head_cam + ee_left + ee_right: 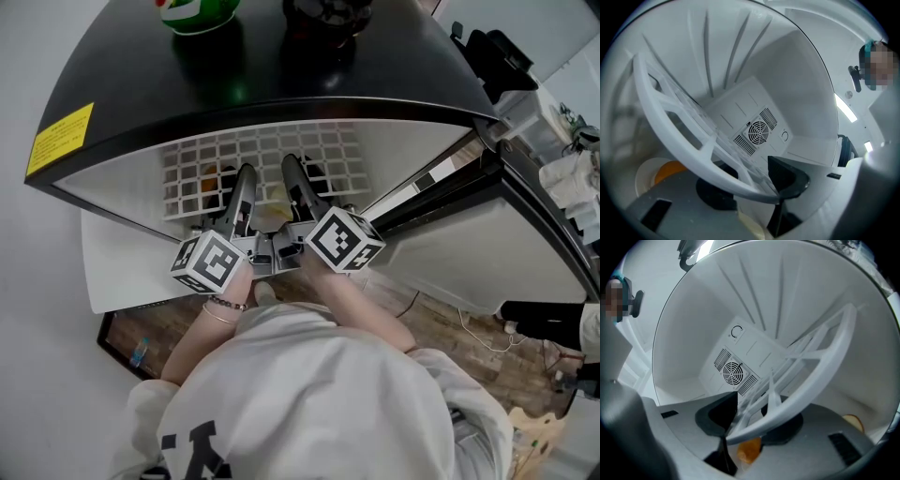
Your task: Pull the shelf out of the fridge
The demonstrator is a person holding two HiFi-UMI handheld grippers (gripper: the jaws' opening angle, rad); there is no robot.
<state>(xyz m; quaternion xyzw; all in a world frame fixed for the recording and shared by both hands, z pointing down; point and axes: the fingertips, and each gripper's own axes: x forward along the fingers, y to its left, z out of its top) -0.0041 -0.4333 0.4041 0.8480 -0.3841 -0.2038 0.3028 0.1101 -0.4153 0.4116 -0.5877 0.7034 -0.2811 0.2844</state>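
Shelf (272, 155) of white plastic lattice lies level inside the black-topped mini fridge (281, 84), in the upper part of its white cavity, with its front rail at the fridge's open mouth. The fridge door (487, 244) stands swung wide at the fridge's right.

Both hand-held grippers reach side by side into the fridge's opening, and the shelf's front rail runs across each one's fingertips. The left gripper (246, 173) holds the rail left of the fridge's middle. In the left gripper view the rail (693, 154) passes between the two dark pads of the left gripper (750, 187), which pinch it from either side. The right gripper (291, 164) sits just beside it, nearer the fridge's middle. In the right gripper view its jaws (752, 423) clamp the same rail (811, 380), one pad on each face.

A round fan vent (732, 372) sits on the fridge's back wall, behind the shelf. Something orange (749, 449) lies lower in the fridge, under the shelf. A green and white object (197, 11) stands on the fridge's top.
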